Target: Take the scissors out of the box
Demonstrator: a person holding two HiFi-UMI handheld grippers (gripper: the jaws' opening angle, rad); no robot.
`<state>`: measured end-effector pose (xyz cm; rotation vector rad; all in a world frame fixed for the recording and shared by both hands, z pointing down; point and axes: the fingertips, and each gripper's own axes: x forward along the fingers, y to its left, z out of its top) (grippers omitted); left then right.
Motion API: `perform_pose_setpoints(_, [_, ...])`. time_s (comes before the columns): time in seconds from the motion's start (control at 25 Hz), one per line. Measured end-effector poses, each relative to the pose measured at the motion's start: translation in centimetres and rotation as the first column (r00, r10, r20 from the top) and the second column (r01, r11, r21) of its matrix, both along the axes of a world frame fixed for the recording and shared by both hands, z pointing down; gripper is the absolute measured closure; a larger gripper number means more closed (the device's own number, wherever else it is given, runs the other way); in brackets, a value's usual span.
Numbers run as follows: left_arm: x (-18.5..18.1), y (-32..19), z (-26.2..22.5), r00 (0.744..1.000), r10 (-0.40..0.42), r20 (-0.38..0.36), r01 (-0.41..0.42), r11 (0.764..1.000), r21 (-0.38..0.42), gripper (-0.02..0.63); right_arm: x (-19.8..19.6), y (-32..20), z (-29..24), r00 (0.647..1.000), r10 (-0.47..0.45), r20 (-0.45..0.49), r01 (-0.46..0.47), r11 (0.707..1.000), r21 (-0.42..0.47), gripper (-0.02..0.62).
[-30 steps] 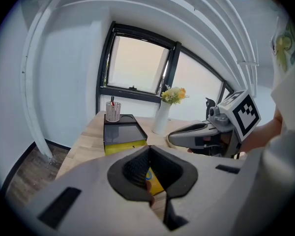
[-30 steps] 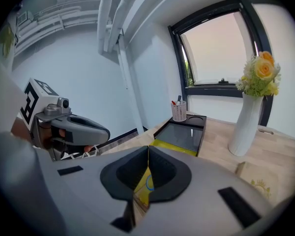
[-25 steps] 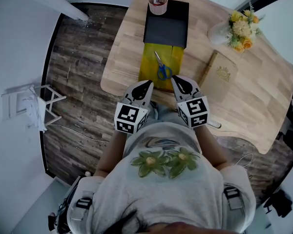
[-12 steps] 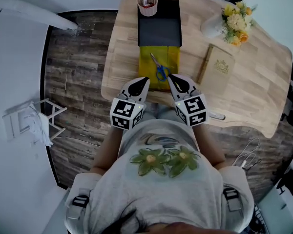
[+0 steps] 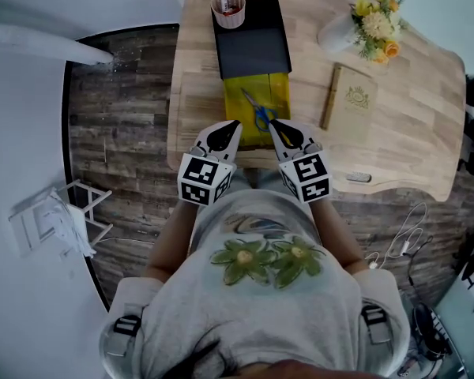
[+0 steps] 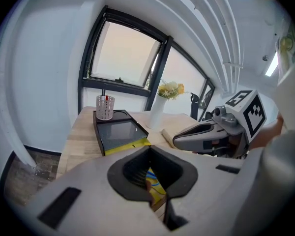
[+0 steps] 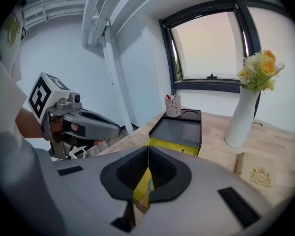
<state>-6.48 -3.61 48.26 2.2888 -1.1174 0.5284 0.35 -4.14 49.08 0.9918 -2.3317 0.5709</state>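
Note:
The scissors (image 5: 260, 114), blue-handled, lie in an open yellow box (image 5: 257, 93) that sticks out from a black case (image 5: 251, 44) on the wooden table (image 5: 191, 93). In the head view my left gripper (image 5: 231, 125) and right gripper (image 5: 273, 124) hover side by side over the box's near end, just short of the scissors. Both are shut and hold nothing. In the left gripper view the left gripper (image 6: 149, 151) points at the yellow box (image 6: 156, 187). The right gripper view shows the right gripper (image 7: 147, 150) with the box (image 7: 174, 146) just beyond it.
A pen cup (image 5: 227, 9) stands on the black case's far left corner. A white vase of flowers (image 5: 366, 27) and a tan book (image 5: 353, 102) sit to the right. A small grey object (image 5: 357, 178) lies by the table's near edge. Wooden floor lies to the left.
Both grippers have edged forward over the near end of the yellow box, closer to the scissors. They stay shut, and the head camera has shifted.

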Motion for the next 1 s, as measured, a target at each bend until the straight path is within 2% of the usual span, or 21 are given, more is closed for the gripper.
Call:
perform_pose_setpoints(0.32, [0.2, -0.3, 1.2, 0.999, 0.041, -0.018, -0.042, 0.999, -0.021, 0.6, -0.6, 0.1, 2.7, 0.998, 0.016, -0.064, -0.02, 0.998, -0.061, 0.588])
perform_pose_setpoints(0.56, [-0.1, -0.4, 1.7, 0.999, 0.043, -0.022, -0.043, 0.999, -0.032, 0.6, -0.8, 0.5, 4.7, 0.996, 0.01, -0.086, -0.019, 0.994, -0.103, 0.583])
perform_pose_setpoints(0.76, [-0.4, -0.4, 2.1, 0.999, 0.037, -0.022, -0.038, 0.998, -0.042, 0.599, -0.9, 0.7, 6.3, 0.994, -0.009, -0.112, -0.007, 0.989, -0.148, 0.529])
perform_pose_setpoints(1.0, [-0.7, -0.2, 2.5, 0.999, 0.032, -0.022, -0.033, 0.998, -0.054, 0.6, -0.9, 0.6, 8.0, 0.989, -0.007, -0.147, -0.02, 0.983, -0.184, 0.506])
